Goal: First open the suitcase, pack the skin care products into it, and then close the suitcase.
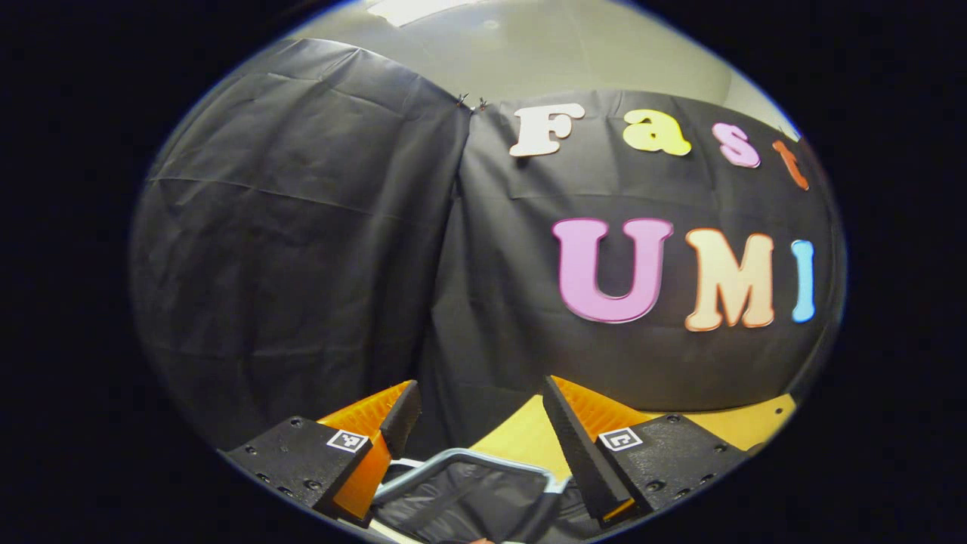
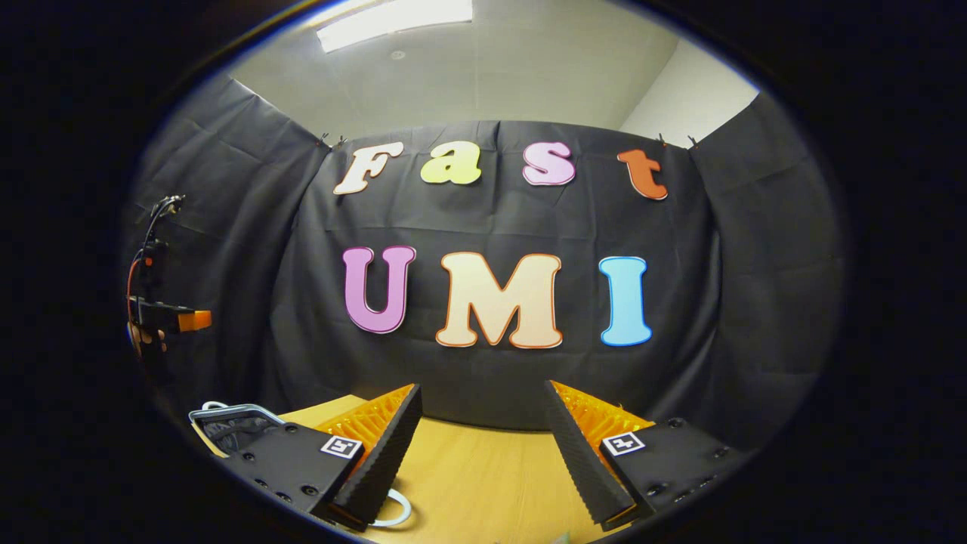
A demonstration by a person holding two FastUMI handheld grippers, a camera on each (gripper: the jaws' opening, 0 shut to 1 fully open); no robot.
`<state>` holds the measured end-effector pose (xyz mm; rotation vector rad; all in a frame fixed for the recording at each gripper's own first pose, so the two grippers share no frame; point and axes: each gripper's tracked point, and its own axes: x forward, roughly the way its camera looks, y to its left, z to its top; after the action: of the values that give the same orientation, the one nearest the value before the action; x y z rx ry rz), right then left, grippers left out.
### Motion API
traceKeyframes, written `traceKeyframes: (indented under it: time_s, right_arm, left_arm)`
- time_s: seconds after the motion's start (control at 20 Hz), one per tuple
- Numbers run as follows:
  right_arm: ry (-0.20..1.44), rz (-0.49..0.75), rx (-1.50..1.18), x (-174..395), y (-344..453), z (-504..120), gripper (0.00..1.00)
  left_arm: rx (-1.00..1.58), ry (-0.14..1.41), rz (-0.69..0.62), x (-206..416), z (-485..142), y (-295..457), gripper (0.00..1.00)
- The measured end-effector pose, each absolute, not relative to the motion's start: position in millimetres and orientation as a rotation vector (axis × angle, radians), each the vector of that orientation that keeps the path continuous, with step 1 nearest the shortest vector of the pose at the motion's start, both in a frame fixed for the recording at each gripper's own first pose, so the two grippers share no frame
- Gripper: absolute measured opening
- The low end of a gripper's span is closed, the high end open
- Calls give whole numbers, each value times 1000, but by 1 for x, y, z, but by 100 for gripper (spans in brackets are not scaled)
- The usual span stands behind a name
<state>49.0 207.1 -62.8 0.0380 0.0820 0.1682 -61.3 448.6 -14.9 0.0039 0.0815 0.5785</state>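
Note:
In the left gripper view the suitcase (image 1: 462, 491) lies low between my fingers, showing a grey rim and a dark fabric lining. My left gripper (image 1: 480, 385) is held above it, open, with nothing between the fingers. In the right gripper view a corner of the suitcase (image 2: 227, 423) peeks out at lower left, behind my left finger. My right gripper (image 2: 483, 387) is open over the wooden table (image 2: 483, 468) and holds nothing. The left gripper (image 2: 170, 317) shows far off at the left edge, raised, with a hand under it.
The black cloth wall stands close behind the table on all sides. A thin white loop (image 2: 394, 514) lies on the table beside my right gripper's left finger. Bare wood (image 1: 755, 423) shows to the right of the suitcase.

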Motion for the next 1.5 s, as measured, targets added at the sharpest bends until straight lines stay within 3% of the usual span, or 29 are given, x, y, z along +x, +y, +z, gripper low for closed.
traceKeyframes:
  time_s: [0.8, 1.5]
  right_arm:
    - [-24, 113, 65, 17, 77, -43, 99]
    - [51, 83, 12, -4, 23, -73, 99]
  left_arm:
    - [-41, 78, 221, -29, -39, 175, 94]
    - [21, 339, -105, -33, -172, 16, 95]
